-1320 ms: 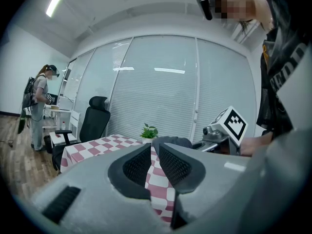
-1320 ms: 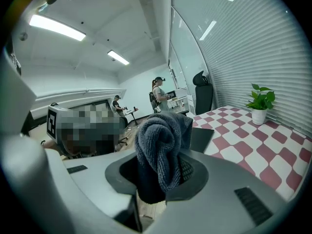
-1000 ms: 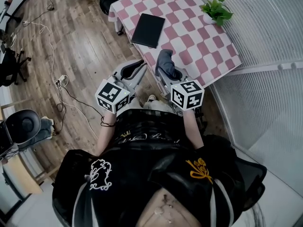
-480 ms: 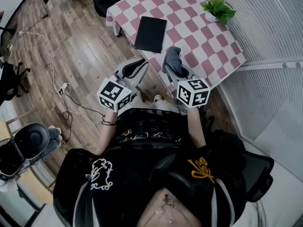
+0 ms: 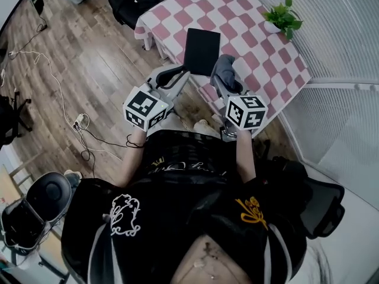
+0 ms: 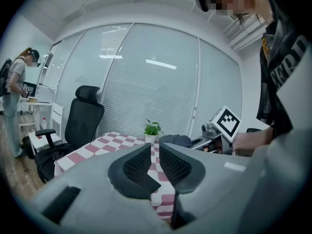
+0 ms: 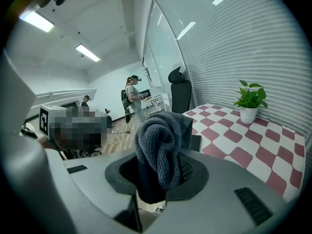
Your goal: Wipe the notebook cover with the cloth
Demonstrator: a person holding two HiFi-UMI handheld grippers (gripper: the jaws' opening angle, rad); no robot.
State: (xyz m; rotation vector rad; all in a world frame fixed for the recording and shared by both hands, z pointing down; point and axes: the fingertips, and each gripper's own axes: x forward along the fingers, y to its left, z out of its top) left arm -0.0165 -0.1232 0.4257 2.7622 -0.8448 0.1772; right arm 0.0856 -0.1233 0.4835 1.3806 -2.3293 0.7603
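A black notebook (image 5: 202, 51) lies flat on the pink-and-white checked table (image 5: 254, 28), near its front edge. My right gripper (image 5: 222, 80) is shut on a dark grey cloth (image 5: 225, 68), which hangs bunched just right of the notebook's near corner. In the right gripper view the cloth (image 7: 161, 135) fills the jaws and a corner of the notebook (image 7: 195, 143) shows behind it. My left gripper (image 5: 179, 76) hovers off the table's front edge, left of the notebook. Its jaws stand almost together in the left gripper view (image 6: 155, 149), with nothing between them.
A potted plant (image 5: 283, 18) stands at the table's far right corner. Slatted blinds (image 5: 337, 34) run along the right side. Cables (image 5: 59, 81) trail over the wood floor at left. A black office chair (image 6: 83, 123) stands past the table, and a person (image 6: 14, 91) stands further off.
Both grippers have moved forward toward the table. The cloth in the right gripper now sits over the table edge beside the notebook.
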